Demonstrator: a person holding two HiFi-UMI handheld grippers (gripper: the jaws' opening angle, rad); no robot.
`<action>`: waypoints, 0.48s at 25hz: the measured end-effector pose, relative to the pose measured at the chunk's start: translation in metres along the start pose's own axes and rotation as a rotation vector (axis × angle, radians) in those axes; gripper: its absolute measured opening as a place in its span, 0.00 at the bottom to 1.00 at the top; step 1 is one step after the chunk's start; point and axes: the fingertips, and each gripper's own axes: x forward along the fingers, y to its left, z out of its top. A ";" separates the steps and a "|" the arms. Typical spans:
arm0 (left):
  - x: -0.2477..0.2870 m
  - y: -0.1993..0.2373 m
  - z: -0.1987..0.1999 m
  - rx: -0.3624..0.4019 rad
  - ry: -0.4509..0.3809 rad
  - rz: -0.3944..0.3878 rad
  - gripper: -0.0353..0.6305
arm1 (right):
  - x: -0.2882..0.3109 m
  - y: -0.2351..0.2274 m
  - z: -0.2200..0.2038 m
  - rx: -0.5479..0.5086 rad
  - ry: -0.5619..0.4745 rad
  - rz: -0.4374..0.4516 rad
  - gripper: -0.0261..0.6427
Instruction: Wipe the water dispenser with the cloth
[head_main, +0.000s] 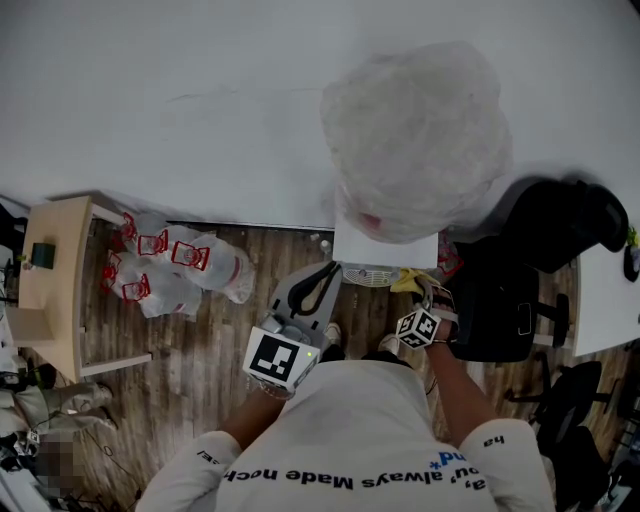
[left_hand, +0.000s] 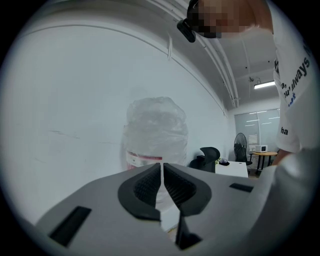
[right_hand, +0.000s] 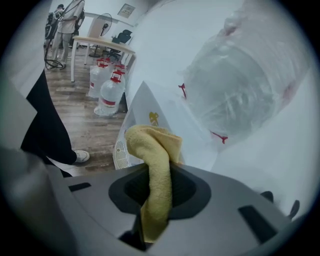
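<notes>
The white water dispenser (head_main: 385, 248) stands against the white wall, topped by a large bottle wrapped in clear plastic (head_main: 415, 140). My right gripper (right_hand: 159, 187) is shut on a yellow cloth (right_hand: 155, 165), which rises out of the jaws close to the dispenser's white side (right_hand: 160, 112). In the head view the cloth (head_main: 408, 282) shows just below the dispenser's front edge, beside the right gripper (head_main: 425, 318). My left gripper (left_hand: 162, 187) is shut with nothing in it, pointing at the wrapped bottle (left_hand: 156, 131) from a distance; from the head camera it (head_main: 322, 288) sits left of the dispenser.
Several water jugs with red caps (head_main: 175, 265) lie on the wooden floor at the left, beside a light wooden table (head_main: 50, 285). A black office chair (head_main: 545, 250) stands right of the dispenser. A white desk (head_main: 605, 300) is at the far right.
</notes>
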 end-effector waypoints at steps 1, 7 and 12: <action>-0.001 0.002 0.001 0.001 -0.003 0.003 0.11 | -0.002 0.004 0.010 -0.001 -0.018 0.002 0.15; -0.014 0.017 0.000 -0.001 0.005 0.022 0.11 | -0.004 0.043 0.077 -0.069 -0.116 0.051 0.15; -0.026 0.029 0.001 0.007 0.000 0.029 0.11 | 0.004 0.074 0.125 -0.139 -0.156 0.096 0.15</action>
